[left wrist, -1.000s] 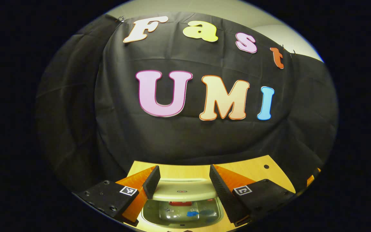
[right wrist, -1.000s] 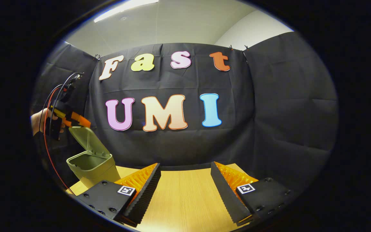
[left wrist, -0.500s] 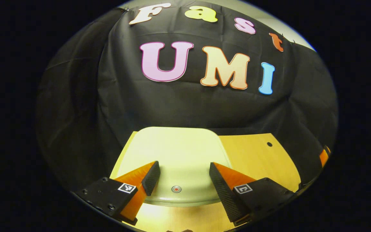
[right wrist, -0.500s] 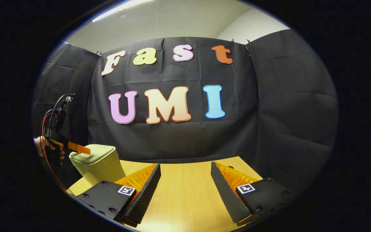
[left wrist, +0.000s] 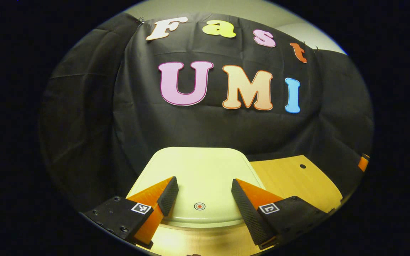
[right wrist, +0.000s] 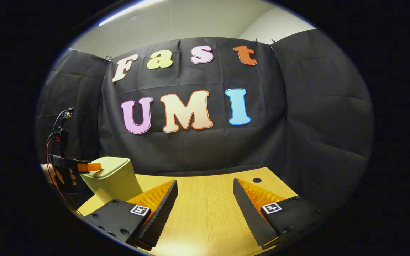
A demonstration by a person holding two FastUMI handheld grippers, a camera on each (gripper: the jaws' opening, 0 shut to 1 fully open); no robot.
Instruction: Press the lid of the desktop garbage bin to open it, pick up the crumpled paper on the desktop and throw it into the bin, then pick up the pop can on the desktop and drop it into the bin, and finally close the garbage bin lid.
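The garbage bin [right wrist: 114,179] is seen standing on the desktop [right wrist: 205,209] with its lid [left wrist: 198,177] shut. The left gripper [left wrist: 201,193] is held spread just over the lid's front edge, nothing between its fingers. The right gripper [right wrist: 205,206] is likewise held spread and empty above bare desktop, well apart from the bin

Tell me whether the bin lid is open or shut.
Shut: the lid lies flat on the bin, with the left gripper over it.

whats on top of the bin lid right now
The left gripper sits over the shut lid, open, with a finger resting on the lid's near edge in the right gripper view. The lid covers the inside of the bin.
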